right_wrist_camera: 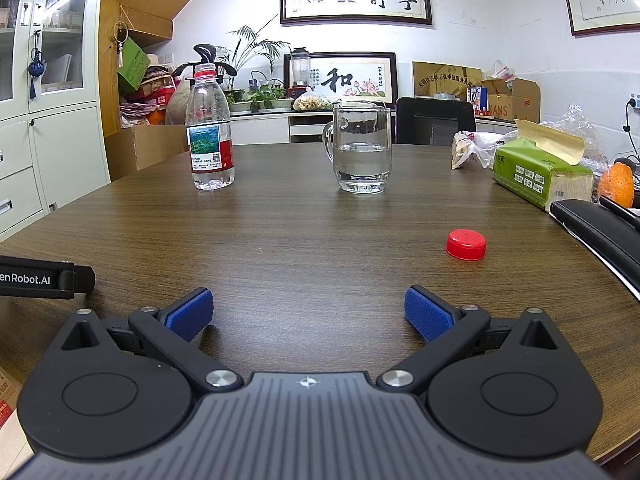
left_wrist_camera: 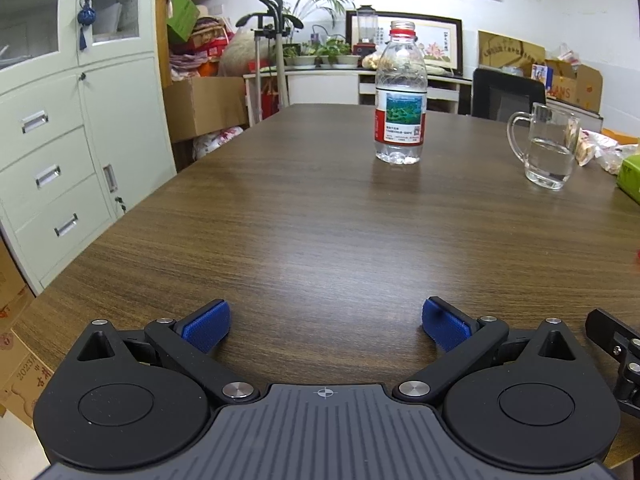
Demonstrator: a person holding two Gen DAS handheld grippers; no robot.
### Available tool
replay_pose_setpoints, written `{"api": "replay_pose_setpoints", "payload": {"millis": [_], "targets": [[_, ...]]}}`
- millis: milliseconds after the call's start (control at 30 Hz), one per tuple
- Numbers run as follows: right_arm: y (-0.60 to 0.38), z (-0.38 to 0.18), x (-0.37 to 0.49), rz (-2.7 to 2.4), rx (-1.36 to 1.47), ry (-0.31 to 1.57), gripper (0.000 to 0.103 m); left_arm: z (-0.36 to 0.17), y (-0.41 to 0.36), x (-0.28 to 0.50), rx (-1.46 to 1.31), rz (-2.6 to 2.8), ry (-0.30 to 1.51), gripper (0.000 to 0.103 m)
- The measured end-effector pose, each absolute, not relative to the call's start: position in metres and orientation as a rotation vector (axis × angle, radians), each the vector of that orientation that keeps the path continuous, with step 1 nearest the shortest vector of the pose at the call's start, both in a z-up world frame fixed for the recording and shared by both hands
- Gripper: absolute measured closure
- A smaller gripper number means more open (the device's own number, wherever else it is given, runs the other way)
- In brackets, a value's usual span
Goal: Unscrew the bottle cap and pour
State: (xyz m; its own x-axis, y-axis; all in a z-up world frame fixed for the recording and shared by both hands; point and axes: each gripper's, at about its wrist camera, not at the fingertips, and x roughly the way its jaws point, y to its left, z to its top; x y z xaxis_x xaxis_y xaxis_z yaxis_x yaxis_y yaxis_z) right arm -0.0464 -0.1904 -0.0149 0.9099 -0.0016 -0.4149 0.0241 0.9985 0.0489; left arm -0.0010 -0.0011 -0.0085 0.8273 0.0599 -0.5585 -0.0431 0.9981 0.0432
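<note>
A clear plastic bottle (left_wrist_camera: pixel 400 96) with a red label stands upright and uncapped on the wooden table (left_wrist_camera: pixel 304 232); only a little water shows at its bottom. It also shows in the right wrist view (right_wrist_camera: pixel 209 132). A glass mug (left_wrist_camera: pixel 549 147) partly filled with water stands to its right, also in the right wrist view (right_wrist_camera: pixel 362 148). The red cap (right_wrist_camera: pixel 466 244) lies on the table at the right. My left gripper (left_wrist_camera: pixel 326 326) is open and empty near the front edge. My right gripper (right_wrist_camera: pixel 308 314) is open and empty, well short of the mug.
A green tissue pack (right_wrist_camera: pixel 540 172), an orange (right_wrist_camera: pixel 618 184), a plastic bag (right_wrist_camera: pixel 472 148) and a black object (right_wrist_camera: pixel 600 232) sit along the table's right side. Pale cabinets (left_wrist_camera: pixel 60 140) stand to the left. A black chair (right_wrist_camera: pixel 434 122) is behind the table.
</note>
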Motion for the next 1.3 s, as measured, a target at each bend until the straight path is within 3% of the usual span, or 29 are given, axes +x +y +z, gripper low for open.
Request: {"api": "replay_pose_setpoints", "payload": {"millis": [1300], "targets": [[-0.202,-0.004,-0.043,-0.011,0.086,0.465,0.001,0.0,0.012,0.011,0.013,0.0,0.641,0.0]]}}
